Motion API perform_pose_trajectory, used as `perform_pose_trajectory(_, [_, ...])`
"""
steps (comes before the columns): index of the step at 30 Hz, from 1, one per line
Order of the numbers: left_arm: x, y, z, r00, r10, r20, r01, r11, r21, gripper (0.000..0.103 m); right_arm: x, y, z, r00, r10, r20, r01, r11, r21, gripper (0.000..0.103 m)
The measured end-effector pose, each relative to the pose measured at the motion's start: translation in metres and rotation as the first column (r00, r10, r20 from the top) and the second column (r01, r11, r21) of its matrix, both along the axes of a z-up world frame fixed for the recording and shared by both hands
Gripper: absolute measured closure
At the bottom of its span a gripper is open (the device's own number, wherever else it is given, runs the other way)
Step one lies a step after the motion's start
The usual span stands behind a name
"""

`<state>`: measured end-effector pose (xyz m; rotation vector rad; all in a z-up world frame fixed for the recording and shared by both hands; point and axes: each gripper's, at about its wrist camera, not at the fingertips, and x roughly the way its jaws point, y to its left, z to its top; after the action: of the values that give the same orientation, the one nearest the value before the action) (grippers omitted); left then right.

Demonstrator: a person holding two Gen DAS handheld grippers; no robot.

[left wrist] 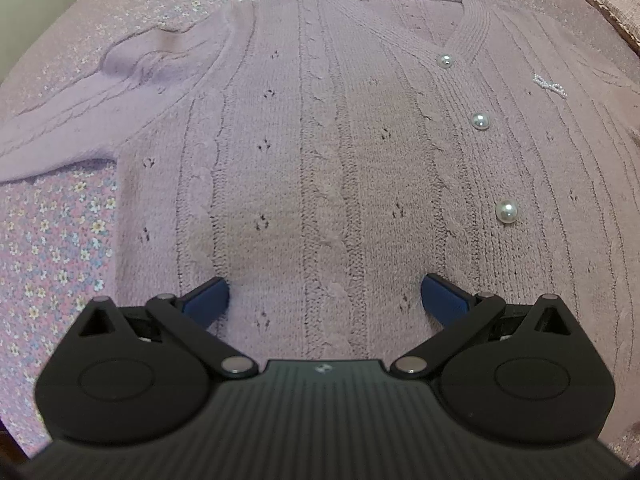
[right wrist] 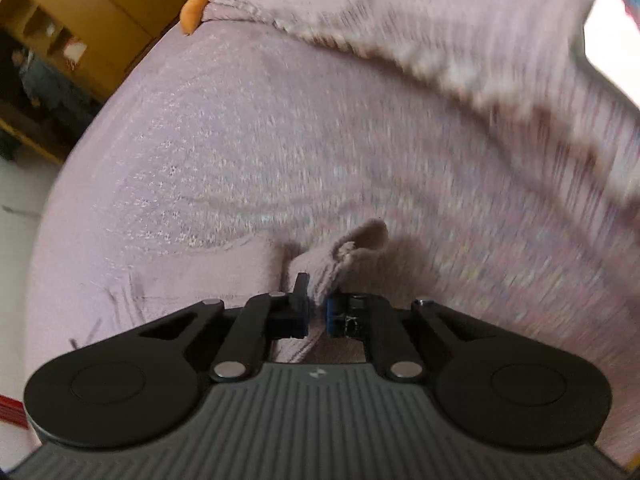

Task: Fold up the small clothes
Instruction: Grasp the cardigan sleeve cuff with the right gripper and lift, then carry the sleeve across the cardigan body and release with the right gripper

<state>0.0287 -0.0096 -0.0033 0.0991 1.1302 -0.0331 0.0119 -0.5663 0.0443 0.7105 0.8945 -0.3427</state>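
Left gripper (left wrist: 325, 294) pointed steeply down over the lilac knit cardigan (left wrist: 320, 160), its jaws spread wide with nothing between them. Right gripper (right wrist: 317, 312) also angled downward, pinched tight on a cuff (right wrist: 344, 256) of the same knit. Both views showed the cardigan spread flat on a pink floral bedsheet (left wrist: 52, 240), with wooden furniture (right wrist: 80, 8) beyond.

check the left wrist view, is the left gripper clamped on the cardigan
No, the left gripper stands wide open over the flat pink cardigan, its blue pads far apart with no knit pinched between them.
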Motion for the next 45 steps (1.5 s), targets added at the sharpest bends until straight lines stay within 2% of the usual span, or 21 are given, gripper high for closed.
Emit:
perform_pose_trajectory(4, [-0.005,0.0,0.0,1.0,-0.003,0.023,0.004,1.0,-0.001,0.0,0.003,-0.004,0.042,1.0,-0.004,0.021,0.006,0.993,-0.117,0.096])
perform_pose_trajectory(9, [-0.005,0.0,0.001,1.0,-0.005,0.02,0.005,1.0,-0.005,0.0,-0.006,-0.016,0.095,0.997,-0.044,0.061,0.059,0.963,-0.263,0.096])
perform_pose_trajectory(12, [-0.006,0.0,0.001,1.0,-0.004,0.025,0.004,1.0,-0.005,0.0,-0.011,-0.026,0.117,0.994,-0.067,0.088,0.09,0.954,-0.287,0.096])
perform_pose_trajectory(17, [-0.012,0.003,0.0,0.998,-0.012,0.056,0.013,1.0,-0.016,0.0,-0.017,-0.017,0.142,0.99,-0.018,0.143,0.051,0.972,-0.231,0.096])
perform_pose_trajectory(24, [-0.016,0.014,0.012,0.999,0.013,0.047,-0.01,0.998,-0.067,0.0,0.007,0.058,0.14,0.977,0.115,0.182,-0.079,0.979,-0.19,0.096])
perform_pose_trajectory(26, [-0.022,0.019,0.015,0.998,0.029,0.063,-0.024,0.997,-0.067,0.0,0.016,0.086,0.136,0.968,0.163,0.19,-0.123,0.971,-0.206,0.096])
perform_pose_trajectory(30, [-0.03,0.031,0.021,0.997,0.041,0.059,-0.038,0.998,-0.055,0.0,0.035,0.134,0.126,0.95,0.245,0.196,-0.215,0.963,-0.162,0.096])
perform_pose_trajectory(37, [-0.036,0.048,0.033,0.992,0.082,0.097,-0.077,0.995,-0.06,0.0,0.058,0.214,0.114,0.906,0.375,0.194,-0.359,0.926,-0.114,0.096])
perform_pose_trajectory(41, [-0.038,0.05,0.035,0.989,0.09,0.113,-0.087,0.996,-0.035,0.0,0.065,0.258,0.12,0.879,0.437,0.192,-0.422,0.899,-0.116,0.096])
perform_pose_trajectory(45, [-0.044,0.067,0.039,0.986,0.102,0.129,-0.096,0.994,-0.048,0.0,0.078,0.295,0.126,0.847,0.493,0.198,-0.478,0.87,-0.123,0.096])
